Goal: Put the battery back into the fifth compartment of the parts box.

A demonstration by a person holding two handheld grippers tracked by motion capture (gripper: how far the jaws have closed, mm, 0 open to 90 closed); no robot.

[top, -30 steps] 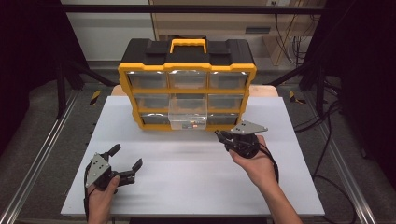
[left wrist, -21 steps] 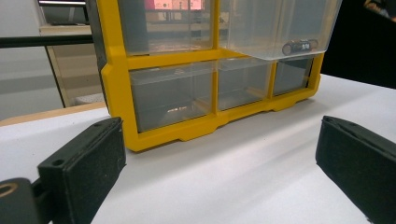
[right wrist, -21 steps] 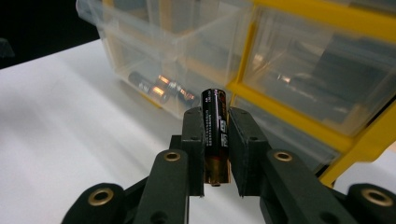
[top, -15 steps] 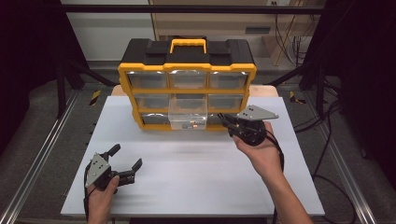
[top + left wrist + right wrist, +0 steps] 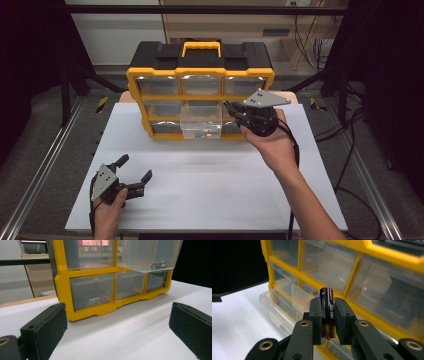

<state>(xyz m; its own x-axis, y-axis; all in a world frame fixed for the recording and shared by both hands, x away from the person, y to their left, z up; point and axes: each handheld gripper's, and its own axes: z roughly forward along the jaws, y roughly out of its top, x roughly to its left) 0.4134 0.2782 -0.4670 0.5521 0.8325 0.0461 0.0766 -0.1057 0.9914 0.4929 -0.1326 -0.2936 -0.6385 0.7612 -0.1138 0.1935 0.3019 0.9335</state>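
Black right gripper (image 5: 327,322) clamps battery (image 5: 327,312) upright, just beside open drawer (image 5: 201,121) rim at organizer (image 5: 200,80) front. Left gripper (image 5: 131,173) spread wide, low on table (image 5: 210,185), well apart.

The tall yellow-framed drawer cabinet (image 5: 200,95) blocks the upper centre of the white table top (image 5: 210,190). Its pulled-out clear plastic drawer (image 5: 201,120) juts toward the frame's middle. Bare table spans the lower centre and lower right, offering open passage.
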